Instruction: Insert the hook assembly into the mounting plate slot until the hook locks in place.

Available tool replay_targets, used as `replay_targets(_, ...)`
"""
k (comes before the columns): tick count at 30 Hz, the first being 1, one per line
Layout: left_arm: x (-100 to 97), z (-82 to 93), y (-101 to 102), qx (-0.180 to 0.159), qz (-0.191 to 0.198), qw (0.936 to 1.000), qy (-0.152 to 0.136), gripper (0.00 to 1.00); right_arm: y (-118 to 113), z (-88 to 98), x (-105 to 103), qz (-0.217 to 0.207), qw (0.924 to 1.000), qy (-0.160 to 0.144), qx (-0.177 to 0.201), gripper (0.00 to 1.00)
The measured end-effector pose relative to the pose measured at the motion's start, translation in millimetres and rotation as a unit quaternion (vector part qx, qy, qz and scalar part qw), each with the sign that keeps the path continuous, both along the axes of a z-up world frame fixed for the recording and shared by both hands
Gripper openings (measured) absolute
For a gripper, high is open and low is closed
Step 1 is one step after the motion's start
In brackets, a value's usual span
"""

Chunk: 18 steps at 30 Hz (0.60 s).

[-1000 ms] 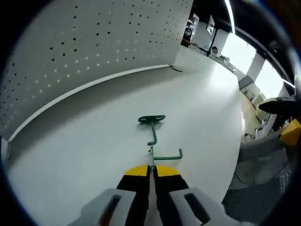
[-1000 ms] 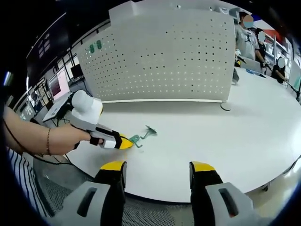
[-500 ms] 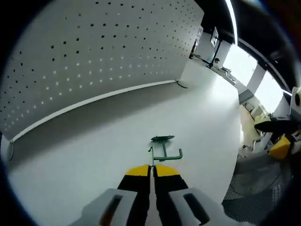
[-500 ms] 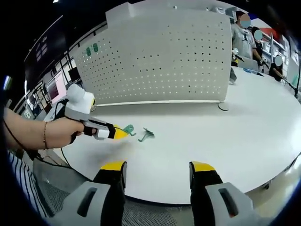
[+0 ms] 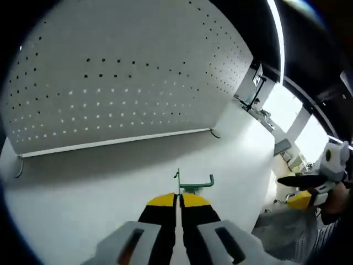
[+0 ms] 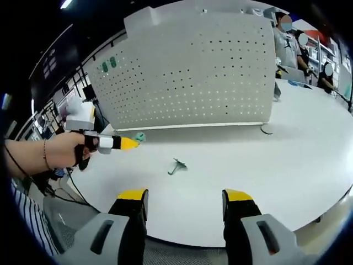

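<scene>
- Left claw [image 5: 178, 200]: jaws together, clamped on the green hook [image 5: 194, 184], held in the air in front of the perforated panel [image 5: 110, 83]. Only the thin wire is pinched, so the hook could twist or slip when pushed against a hole.
- The green mounting plate [image 6: 176, 165] lies loose on the white worktop [image 6: 287, 149], well apart from the hook. Unheld, it would likely slide under insertion force.
- Right claw [image 6: 185, 207]: jaws apart, holding nothing, hovering near the worktop edge. Steadying the plate late risks a misaligned, unlocked hook.
</scene>
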<state>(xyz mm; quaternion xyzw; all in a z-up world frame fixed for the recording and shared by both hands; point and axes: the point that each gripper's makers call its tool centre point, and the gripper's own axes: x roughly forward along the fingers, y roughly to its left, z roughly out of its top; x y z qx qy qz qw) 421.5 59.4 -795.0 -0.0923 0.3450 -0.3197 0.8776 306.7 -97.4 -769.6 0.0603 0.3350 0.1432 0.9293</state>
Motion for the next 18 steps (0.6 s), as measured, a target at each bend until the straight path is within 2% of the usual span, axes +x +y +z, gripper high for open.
replay_targets(4, -0.9, 24.6, -2.3, -0.010, -0.003, 0.9996, -0.027, 0.01, 9.8, 5.3, 4.4, 0.008, 0.9999, -0.005, 0.011, 0.51)
replay_targets(11, -8.8, 57.6, -6.3, -0.030, -0.009, 0.9982, -0.052, 0.01, 30.1, 21.5, 15.3, 0.021, 0.9986, -0.018, 0.046, 0.48)
replay_targets(15, -15.6, 69.2, -5.9, -0.019, -0.022, 0.9968, -0.074, 0.01, 43.8, 36.6, 24.6, 0.029, 0.9967, -0.032, 0.069, 0.48)
replay_targets(17, -18.8, 73.3, -5.3, -0.022, -0.024, 0.9966, -0.075, 0.01, 49.6, 43.7, 28.7, 0.032, 0.9956, -0.038, 0.079, 0.47)
replay_targets(18, -20.7, 77.6, -5.4, -0.029, -0.022, 0.9963, -0.077, 0.01, 57.3, 51.0, 31.9, 0.038, 0.9933, -0.046, 0.099, 0.44)
